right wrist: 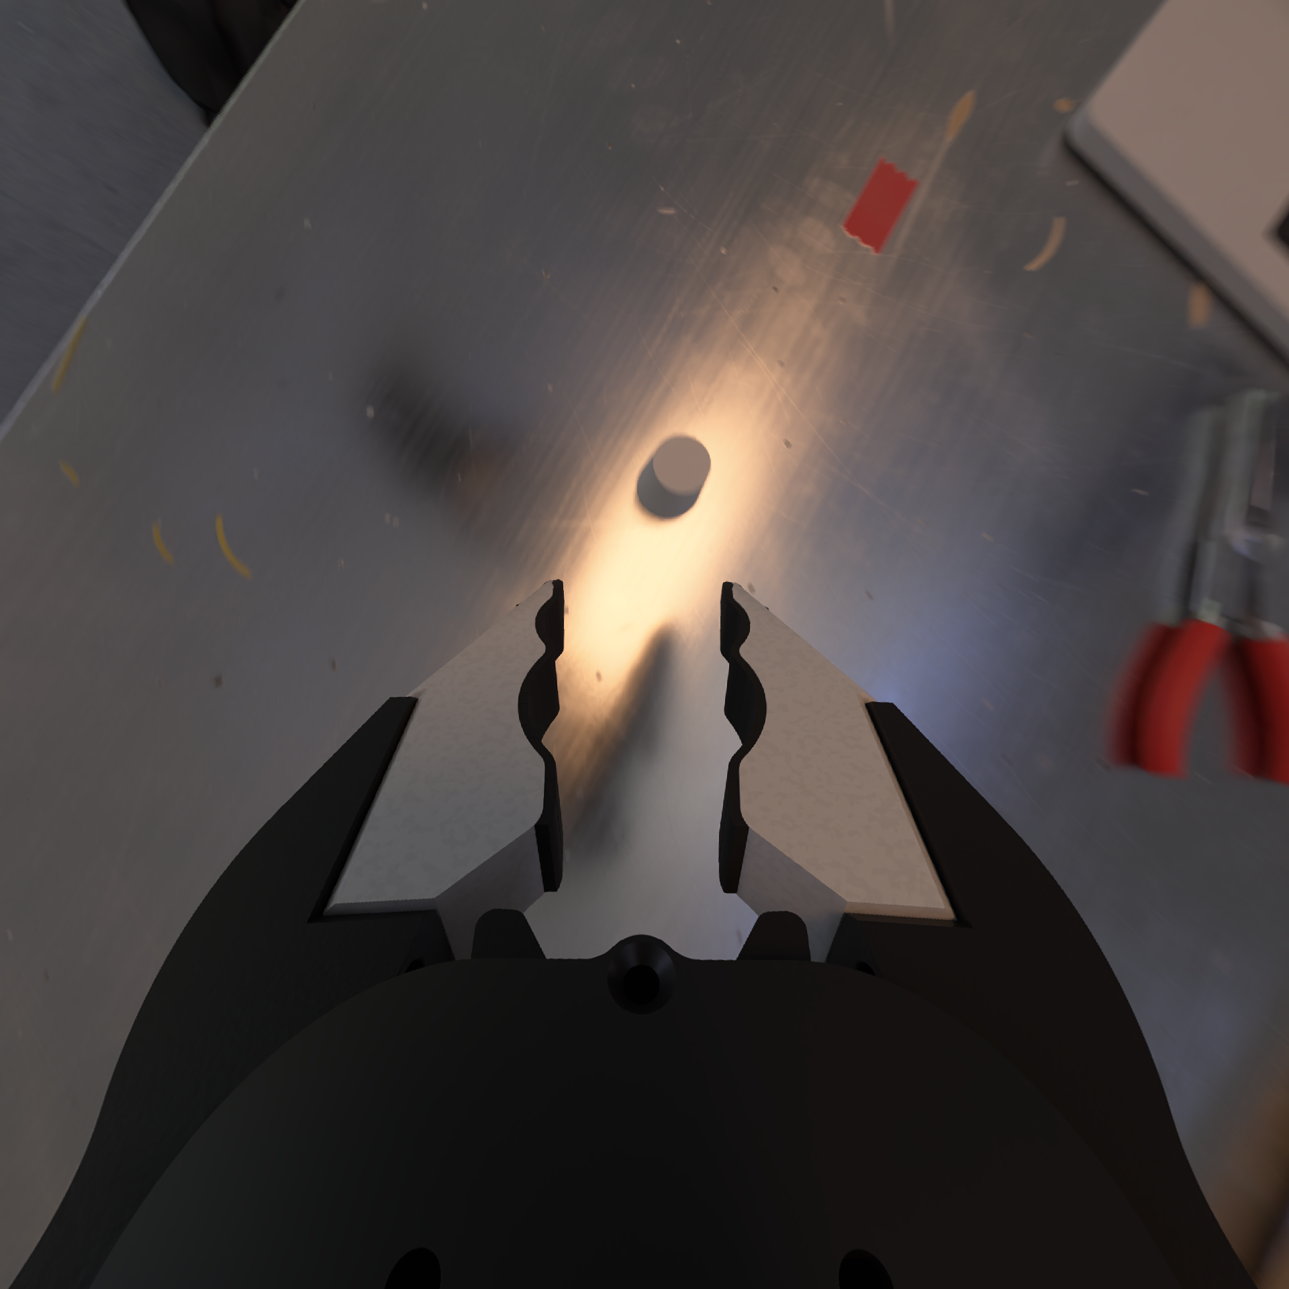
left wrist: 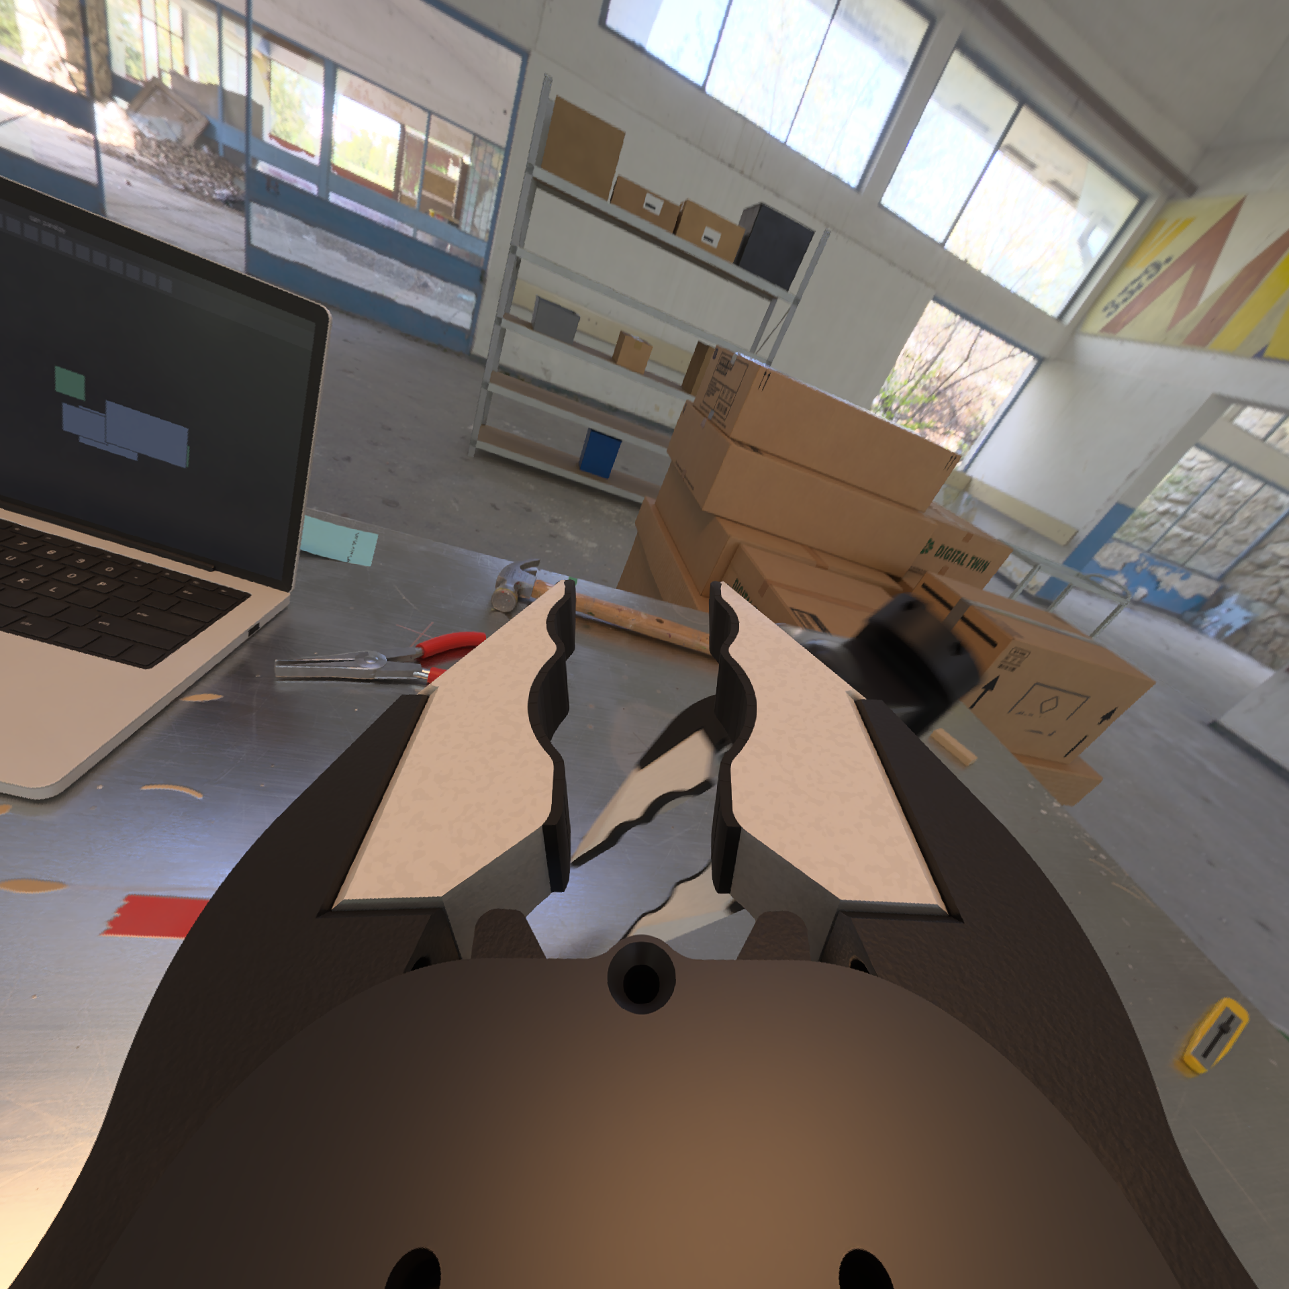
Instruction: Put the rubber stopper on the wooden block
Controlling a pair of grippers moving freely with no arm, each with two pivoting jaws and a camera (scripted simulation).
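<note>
A brushed-metal worktop (right wrist: 432, 209), scratched and strewn with wood shavings, fills the right wrist view, one long edge running diagonally along its left side. An open laptop (left wrist: 125, 558) sits at one corner in the left wrist view, with a claw hammer (left wrist: 614, 607) by the far edge and red-handled pliers (left wrist: 411, 656) nearer the middle; shelving and stacked cardboard boxes (left wrist: 802, 488) stand in the glazed hall beyond. The right gripper (right wrist: 642, 593) hangs above mid-table, jaws spread wide and empty, aimed at the small grey rubber stopper (right wrist: 673, 474) standing upright in a warm glare well clear of every edge. The left gripper (left wrist: 642, 593) is likewise parted and empty. The step in hand appears to be the approach; next, lowering to straddle the stopper and closing. No wooden block can be picked out for certain.
</note>
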